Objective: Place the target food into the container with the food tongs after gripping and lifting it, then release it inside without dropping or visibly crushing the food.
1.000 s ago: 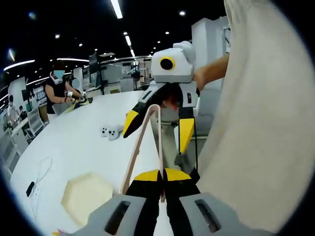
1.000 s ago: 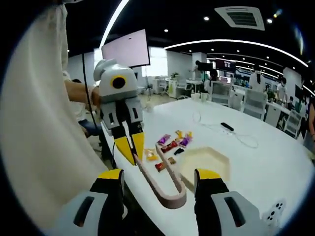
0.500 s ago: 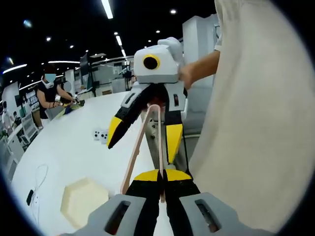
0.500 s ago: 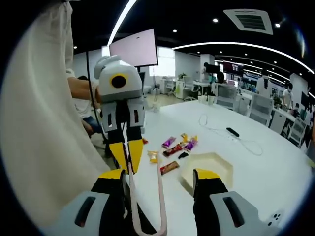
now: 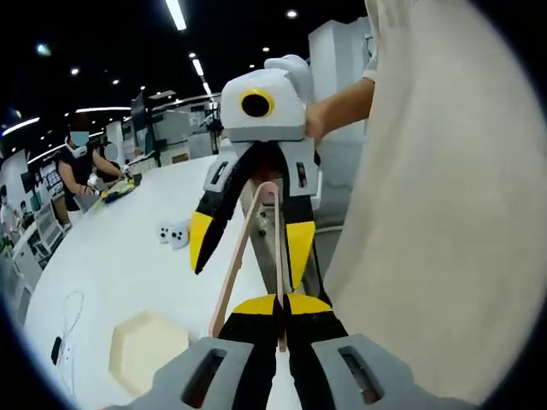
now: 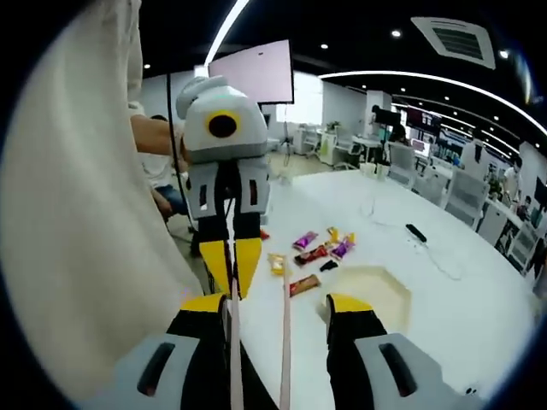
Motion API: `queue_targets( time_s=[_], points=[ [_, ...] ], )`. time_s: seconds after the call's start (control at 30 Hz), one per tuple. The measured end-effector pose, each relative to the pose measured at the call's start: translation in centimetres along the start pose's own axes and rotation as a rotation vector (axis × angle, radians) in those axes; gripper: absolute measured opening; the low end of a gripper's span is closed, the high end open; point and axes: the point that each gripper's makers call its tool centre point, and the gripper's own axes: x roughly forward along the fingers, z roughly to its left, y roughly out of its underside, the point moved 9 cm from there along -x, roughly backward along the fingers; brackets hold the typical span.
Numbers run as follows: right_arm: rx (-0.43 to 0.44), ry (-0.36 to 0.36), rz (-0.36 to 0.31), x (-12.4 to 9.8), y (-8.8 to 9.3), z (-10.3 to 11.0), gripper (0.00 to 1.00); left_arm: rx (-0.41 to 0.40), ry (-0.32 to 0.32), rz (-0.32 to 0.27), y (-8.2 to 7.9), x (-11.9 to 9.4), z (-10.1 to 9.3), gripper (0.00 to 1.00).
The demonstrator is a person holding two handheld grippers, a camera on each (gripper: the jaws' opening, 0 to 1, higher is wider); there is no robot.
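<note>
Pink food tongs (image 5: 254, 248) rise from my left gripper (image 5: 280, 306), which is shut on one arm of them. The tongs' bend sits up between the spread jaws of my right gripper (image 5: 248, 256). In the right gripper view both tong arms (image 6: 285, 342) run between the jaws of my right gripper (image 6: 275, 305), which is open and straddles them without touching. Facing it, the left gripper (image 6: 232, 273) pinches one tong arm. Wrapped snacks (image 6: 316, 252) lie on the white table beside a cream hexagonal container (image 6: 376, 290), also seen low on the left (image 5: 145, 346).
The holder's cream garment (image 5: 444, 213) stands close on the right. A white game controller (image 5: 173, 234) lies farther along the table (image 5: 111, 273). A black device with a cable (image 6: 419, 232) lies beyond the container. Another person (image 5: 81, 162) works at the far end.
The tongs have swung from lying slantwise to standing straight between my right jaws, and the two grippers have come closer together. The left gripper has kept its hold.
</note>
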Motion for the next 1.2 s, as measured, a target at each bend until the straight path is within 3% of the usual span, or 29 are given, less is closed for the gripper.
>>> queue_targets(
  time_s=[0.23,0.53,0.9,1.2],
  points=[
    [-0.051,-0.032,0.033,0.40,0.07,0.34,0.34,0.006,0.004,-0.005,-0.28,-0.11,-0.07,0.00],
    [-0.090,-0.055,0.027,0.62,-0.24,0.60,0.27,0.007,0.006,0.003,-0.21,-0.34,-0.09,0.00],
    [-0.084,-0.038,0.021,0.73,-0.27,0.74,0.26,0.021,0.012,0.009,-0.10,-0.58,0.00,0.00],
    [-0.069,-0.036,0.029,0.65,0.08,0.84,0.26,0.017,0.009,0.051,0.48,-0.98,-0.13,0.01]
  ],
)
